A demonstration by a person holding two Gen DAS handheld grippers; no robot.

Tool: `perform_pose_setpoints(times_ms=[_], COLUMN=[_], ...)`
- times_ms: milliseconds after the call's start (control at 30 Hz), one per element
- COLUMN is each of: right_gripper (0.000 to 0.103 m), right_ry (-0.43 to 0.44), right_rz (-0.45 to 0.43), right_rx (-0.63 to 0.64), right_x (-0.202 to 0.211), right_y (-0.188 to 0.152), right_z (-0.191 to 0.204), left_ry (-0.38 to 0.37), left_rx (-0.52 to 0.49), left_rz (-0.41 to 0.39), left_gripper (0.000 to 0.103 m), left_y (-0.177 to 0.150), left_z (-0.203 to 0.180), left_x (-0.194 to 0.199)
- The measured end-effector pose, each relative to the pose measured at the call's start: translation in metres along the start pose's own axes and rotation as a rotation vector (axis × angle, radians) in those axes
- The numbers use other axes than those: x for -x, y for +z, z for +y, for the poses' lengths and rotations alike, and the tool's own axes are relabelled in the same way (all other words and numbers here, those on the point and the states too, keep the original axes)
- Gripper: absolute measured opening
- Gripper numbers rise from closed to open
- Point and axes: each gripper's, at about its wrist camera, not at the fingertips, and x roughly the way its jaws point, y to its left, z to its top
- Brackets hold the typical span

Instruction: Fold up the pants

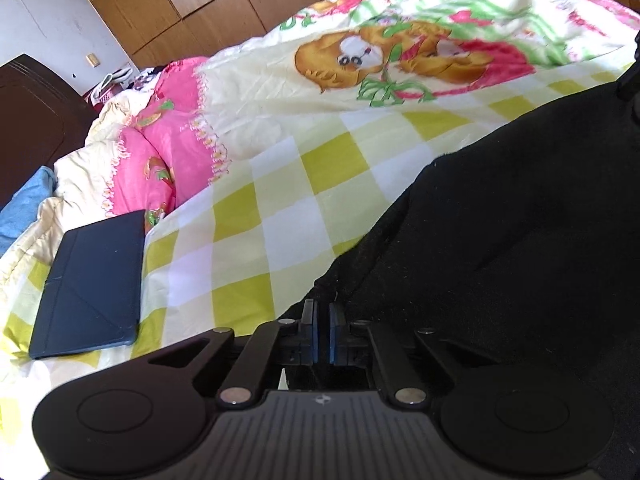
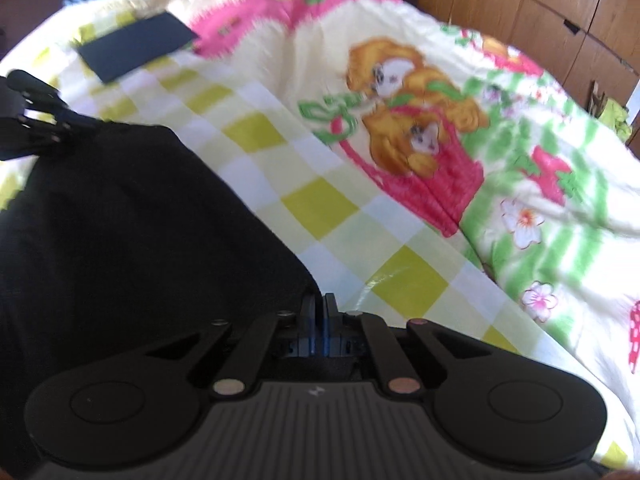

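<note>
Black pants lie spread on a bed with a yellow-and-white checked sheet, filling the right half of the left wrist view and the left half of the right wrist view. My left gripper is shut on the near edge of the pants, with dark cloth between its blue pads. My right gripper is shut on another corner of the same edge. In the right wrist view the left gripper shows at the far left by the pants' edge. The right wrist view is blurred.
A dark blue tablet case lies on the sheet left of the pants. A pink pillow and a cartoon-print quilt lie beyond. A wooden wardrobe stands behind the bed, and a dark headboard at the left.
</note>
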Motion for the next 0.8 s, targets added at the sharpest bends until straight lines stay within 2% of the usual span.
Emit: perform_pose_setpoints(times_ms=[167, 367, 433, 467, 633, 700, 800], right_gripper=[0.004, 0.004, 0.004, 0.004, 0.006, 0.006, 0.01], right_ry=[0.046, 0.117, 0.13, 0.129, 0.036, 0.004, -0.046], right_rz=[-0.079, -0.055, -0.01, 0.012, 0.104, 0.08, 0.033], right_rx=[-0.001, 0.017, 0.022, 0.017, 0.069, 0.076, 0.139], right_x=[0.072, 0.139, 0.139, 0.132, 0.094, 0.098, 0.108], right_y=[-0.03, -0.098, -0.127, -0.141, -0.199, -0.209, -0.207], right_z=[0.034, 0.09, 0.109, 0.118, 0.159, 0.171, 0.187], left_ry=[-0.027, -0.04, -0.041, -0.031, -0.051, -0.056, -0.009], left_rx=[0.013, 0.081, 0.088, 0.091, 0.174, 0.216, 0.219], left_rz=[-0.053, -0.13, -0.121, -0.113, -0.056, -0.069, -0.128], left_gripper=[0.02, 0.02, 0.022, 0.027, 0.029, 0.033, 0.048], left_y=[-0.023, -0.088, -0.117, -0.132, -0.195, -0.206, -0.209], left_z=[-0.007, -0.035, -0.054, -0.064, -0.094, -0.099, -0.106], left_x=[0.045, 0.129, 0.147, 0.153, 0.163, 0.171, 0.185])
